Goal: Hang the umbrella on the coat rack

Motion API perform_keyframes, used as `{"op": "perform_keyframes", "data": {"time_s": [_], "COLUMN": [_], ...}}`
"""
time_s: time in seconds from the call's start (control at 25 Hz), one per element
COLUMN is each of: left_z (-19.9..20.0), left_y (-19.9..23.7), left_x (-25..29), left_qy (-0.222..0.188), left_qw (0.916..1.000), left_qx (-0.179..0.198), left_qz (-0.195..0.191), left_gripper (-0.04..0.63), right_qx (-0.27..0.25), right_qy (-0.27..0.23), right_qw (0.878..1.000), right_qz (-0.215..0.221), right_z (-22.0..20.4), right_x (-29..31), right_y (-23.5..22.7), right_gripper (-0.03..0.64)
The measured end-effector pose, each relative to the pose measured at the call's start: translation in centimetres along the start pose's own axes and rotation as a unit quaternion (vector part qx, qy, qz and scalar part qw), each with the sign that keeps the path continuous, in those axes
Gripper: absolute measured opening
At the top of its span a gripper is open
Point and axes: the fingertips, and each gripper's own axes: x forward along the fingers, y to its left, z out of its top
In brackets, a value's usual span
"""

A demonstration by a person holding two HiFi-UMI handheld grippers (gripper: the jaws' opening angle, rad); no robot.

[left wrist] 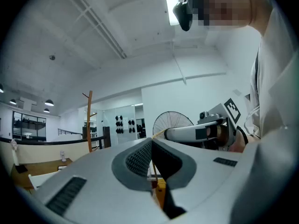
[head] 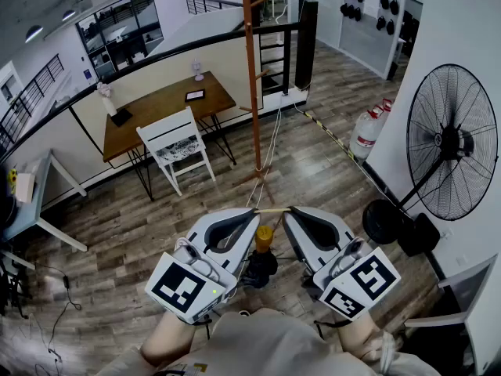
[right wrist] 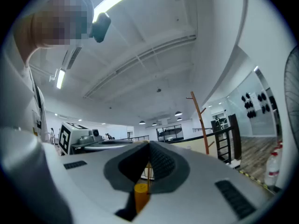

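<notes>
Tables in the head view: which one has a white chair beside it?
The brown wooden table, with the white chair at its near side; the pale table at the picture's left edge has none.

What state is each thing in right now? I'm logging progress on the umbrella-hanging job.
left gripper: shut on the cord.
right gripper: shut on the cord.
cord: stretched between the two grippers' tips.
umbrella: folded, hanging below the cord, not yet on the rack.
coat rack: upright, visible pegs bare.
floor fan: upright; running or not, cannot tell.
</notes>
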Motion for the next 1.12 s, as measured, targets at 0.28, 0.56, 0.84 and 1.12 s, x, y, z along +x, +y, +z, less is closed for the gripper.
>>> {"op": "perform_keyframes", "data": {"time_s": [0.28,0.56,0.84,1.12], "left_z": [0.3,-0.1,-1.2,-2.0], "left_y": [-2.2,-4.9,-6.9,-7.4], "left_x": [0.9,2.3,3.4,4.3], "left_qy": [0.006,0.013,0.024,0.035], "left_qw": [0.9999,0.9998,0.9997,0.9994], "left_qx": [-0.003,0.001,0.0,-0.005], "left_qz": [-0.013,-0.015,-0.004,-0.001], "left_gripper": [0.0,0.0,0.0,0.0], "right_qx": [0.031,0.031,0.024,0.03], "right_qy": [-0.018,-0.022,-0.002,0.004], "right_qw": [0.999,0.999,1.0,1.0], "right_qz": [-0.005,-0.003,-0.002,-0.001], "right_z": [0.8,0.6,-0.8,-1.6], "right_x": [-2.0,-5.0,-7.3,-7.8], "right_y": [-0.8,-1.7,-2.7,-3.9], "right_gripper": [0.009,0.008,0.008,0.008]}}
